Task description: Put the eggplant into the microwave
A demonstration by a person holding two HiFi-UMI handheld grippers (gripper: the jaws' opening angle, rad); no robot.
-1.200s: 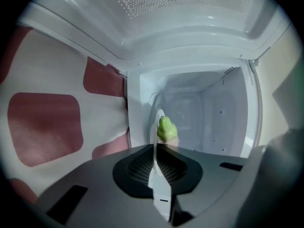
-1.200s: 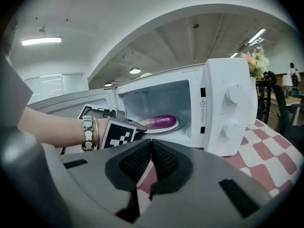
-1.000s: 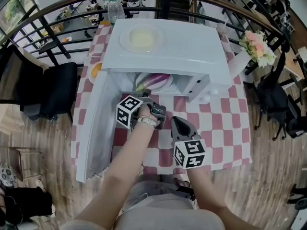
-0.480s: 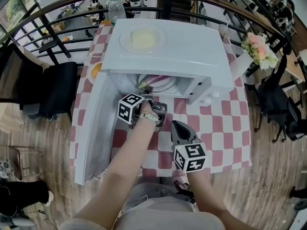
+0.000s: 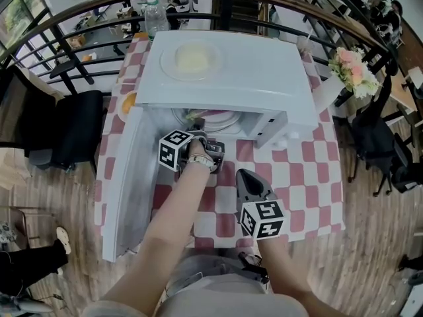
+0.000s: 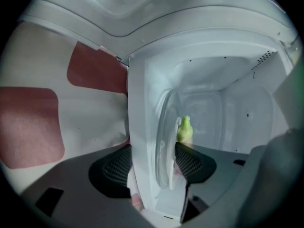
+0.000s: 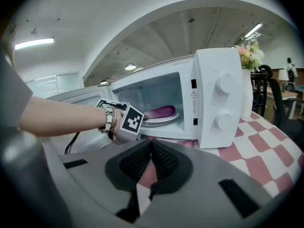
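The long purple eggplant (image 7: 160, 111) with a green stem lies on a round white plate (image 7: 165, 119) inside the white microwave (image 5: 231, 71). Its door (image 5: 129, 177) hangs open to the left. The left gripper (image 6: 152, 160) is at the near edge of the opening, and its jaws are spread. One pad is just beside the plate rim on the eggplant side. The other is on the opposite side of the microwave's front sill. They do not seem to pinch anything. The right gripper (image 7: 151, 148) waits near the person over the red-and-white checked cloth (image 5: 297, 177), with its jaws pressed together on nothing.

I think the danger is in pulling the left gripper out. If the pad beside the rim catches it, the plate may slide toward the near edge, and the round eggplant could roll off. The plate may not be fully in yet, so the door could hit it.

On top of the microwave stands a shallow white dish (image 5: 193, 59) holding something pale yellow.
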